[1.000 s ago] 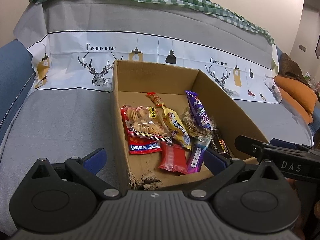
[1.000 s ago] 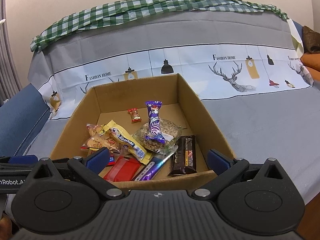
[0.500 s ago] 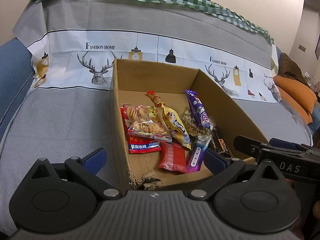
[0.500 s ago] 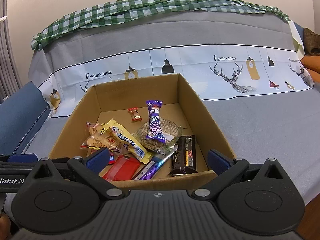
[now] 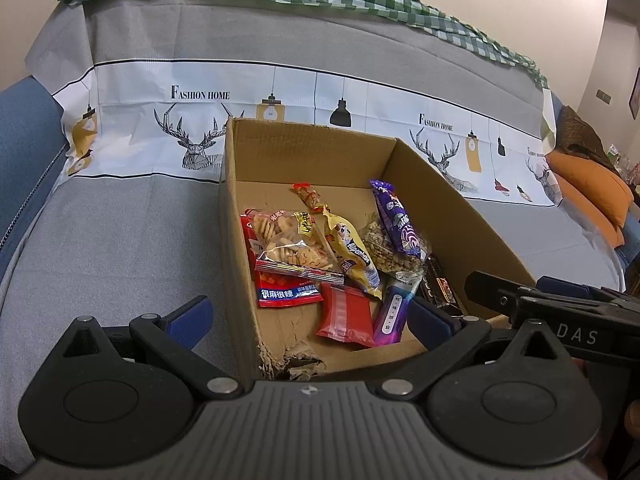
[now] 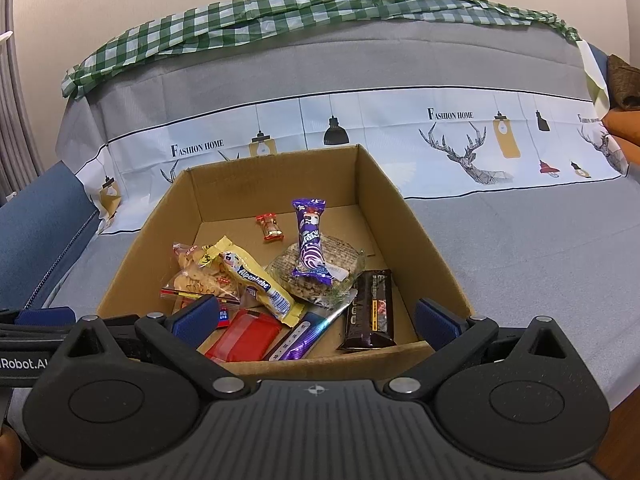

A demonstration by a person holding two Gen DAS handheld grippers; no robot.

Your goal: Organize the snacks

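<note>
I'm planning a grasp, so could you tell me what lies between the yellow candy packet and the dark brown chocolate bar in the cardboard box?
In the right wrist view, a shiny purple stick wrapper lies between the yellow candy packet and the dark brown chocolate bar.

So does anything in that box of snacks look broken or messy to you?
Yes: the cardboard box is torn at its near left corner, with ragged, chewed-looking cardboard. Inside, the snacks lie in a loose heap, a purple packet resting across a clear bag of grain cakes.
</note>
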